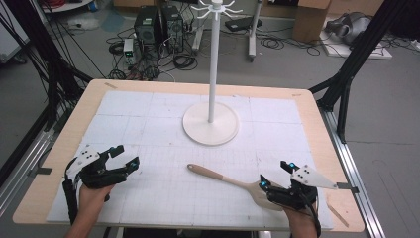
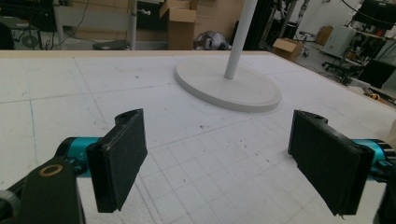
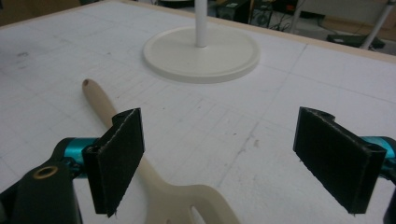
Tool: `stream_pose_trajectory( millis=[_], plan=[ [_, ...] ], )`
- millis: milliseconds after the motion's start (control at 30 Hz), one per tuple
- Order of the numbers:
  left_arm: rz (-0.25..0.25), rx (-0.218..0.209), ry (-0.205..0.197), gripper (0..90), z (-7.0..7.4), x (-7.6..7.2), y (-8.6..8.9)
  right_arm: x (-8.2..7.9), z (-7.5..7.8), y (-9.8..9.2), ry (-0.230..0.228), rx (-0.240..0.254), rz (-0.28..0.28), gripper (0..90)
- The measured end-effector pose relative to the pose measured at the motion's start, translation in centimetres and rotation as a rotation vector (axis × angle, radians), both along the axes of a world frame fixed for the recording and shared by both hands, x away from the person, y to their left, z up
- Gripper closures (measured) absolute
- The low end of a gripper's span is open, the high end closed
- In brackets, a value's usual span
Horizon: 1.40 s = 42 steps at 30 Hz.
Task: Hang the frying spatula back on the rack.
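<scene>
Wooden spatula (image 1: 233, 182) lying flat on the white mat (image 1: 148, 124), its blade beside my right gripper (image 1: 276, 174); both this and the left gripper (image 1: 123, 155) gape, empty. I judge it light, rigid, smooth; best pinched mid-handle.

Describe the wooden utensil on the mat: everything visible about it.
The wooden utensil is pale, unfinished-looking wood with a long rounded handle and a broad head; the right gripper view shows a slot cut in the head. It lies flat on the white gridded mat, handle end pointing toward the table's middle, head beside the right tool, whose jaws stand open above it. Nothing grips it.
</scene>
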State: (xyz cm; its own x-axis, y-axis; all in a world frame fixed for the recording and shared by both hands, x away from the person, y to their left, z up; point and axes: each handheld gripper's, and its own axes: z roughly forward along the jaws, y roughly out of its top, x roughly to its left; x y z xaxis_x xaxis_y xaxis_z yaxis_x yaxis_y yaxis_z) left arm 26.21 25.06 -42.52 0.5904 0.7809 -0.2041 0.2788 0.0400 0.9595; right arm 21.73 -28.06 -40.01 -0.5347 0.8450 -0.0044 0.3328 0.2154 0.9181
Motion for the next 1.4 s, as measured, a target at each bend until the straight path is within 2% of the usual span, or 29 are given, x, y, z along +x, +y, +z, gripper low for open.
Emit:
stream_pose_trajectory(
  millis=[100, 167, 200, 267, 367, 433, 567, 767, 967, 1200, 1400],
  plan=[
    [-0.006, 0.013, 0.01, 20.1, -0.2, 0.0, 0.0, 0.3, 0.0, 0.9, 0.012, -0.036, 0.037, 15.4],
    [-0.007, 0.013, 0.014, 20.2, -0.2, -0.1, 0.0, 0.4, 0.0, 1.6, 0.02, -0.062, 0.084, 15.4],
    [-0.009, 0.018, 0.014, 20.3, -0.2, -0.1, 0.0, 0.5, -0.1, 2.0, 0.025, -0.096, 0.113, 15.4],
    [-0.012, 0.011, 0.015, 20.7, -0.2, -0.1, 0.0, 0.7, -0.3, 2.7, 0.047, -0.166, 0.135, 15.5],
    [-0.012, 0.009, 0.017, 20.9, -0.2, -0.2, 0.0, 0.9, -0.8, 3.5, 0.085, -0.216, 0.166, 15.8],
    [-0.013, 0.007, 0.021, 21.1, -0.2, -0.2, -0.1, 1.1, -0.9, 3.8, 0.093, -0.228, 0.186, 17.4],
    [-0.014, 0.007, 0.025, 21.4, -0.3, -0.2, -0.2, 1.6, -0.9, 3.8, 0.123, -0.228, 0.224, 26.3],
    [-0.015, 0.007, 0.027, 21.5, -0.3, -0.1, -0.1, 2.4, -1.1, 4.4, 0.185, -0.275, 0.298, 35.5],
    [-0.019, 0.009, 0.03, 21.9, -0.3, -0.1, -0.1, 3.4, -1.3, 5.5, 0.238, -0.341, 0.373, 42.0],
    [-0.019, 0.009, 0.034, 22.1, -0.3, -0.1, -0.1, 4.6, -1.2, 6.6, 0.285, -0.447, 0.428, 49.7],
    [-0.016, 0.009, 0.037, 22.2, -0.3, -0.1, -0.1, 5.3, -1.8, 7.0, 0.333, -0.499, 0.456, 55.2]
  ],
)
